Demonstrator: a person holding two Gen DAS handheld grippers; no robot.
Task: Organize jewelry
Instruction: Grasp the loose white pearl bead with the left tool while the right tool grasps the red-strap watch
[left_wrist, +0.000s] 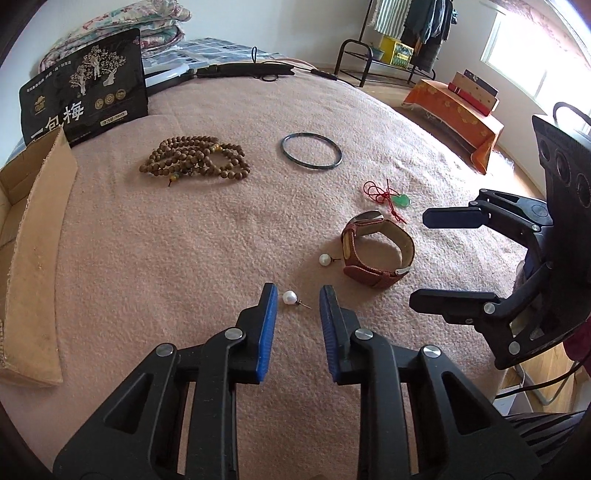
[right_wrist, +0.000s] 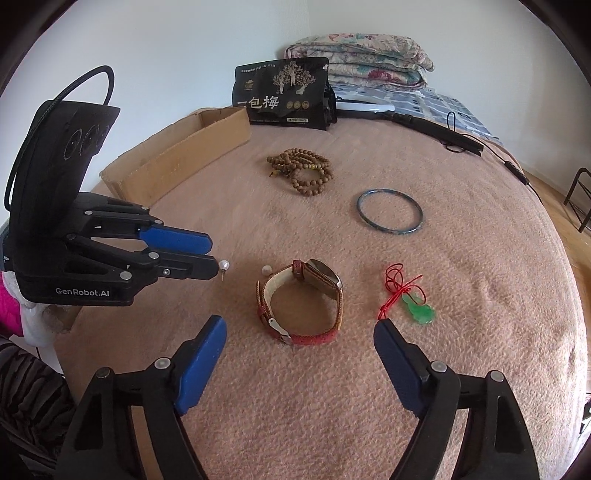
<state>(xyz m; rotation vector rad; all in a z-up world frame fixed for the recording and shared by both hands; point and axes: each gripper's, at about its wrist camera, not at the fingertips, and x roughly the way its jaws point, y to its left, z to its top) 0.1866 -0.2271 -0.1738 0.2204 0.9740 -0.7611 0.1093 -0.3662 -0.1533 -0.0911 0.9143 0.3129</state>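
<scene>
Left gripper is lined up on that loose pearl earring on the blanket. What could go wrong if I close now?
1. The pearl earring lies nearer one pad of the left gripper, so closing may nudge it sideways rather than pinch it.
2. It is small and round on the fuzzy blanket; it could roll or sink into the pile.
3. The second pearl earring lies against the watch, so a sweep forward may disturb both.

From my left wrist feed the cardboard box (left_wrist: 33, 236) runs off the frame's left edge, so I can't see inside it. On the right wrist feed the second pearl earring (right_wrist: 266, 270) sits half hidden behind the watch (right_wrist: 301, 301) strap (its post is out of sight), and the small print on the black pouch (right_wrist: 282, 94) is too fine to read.
</scene>
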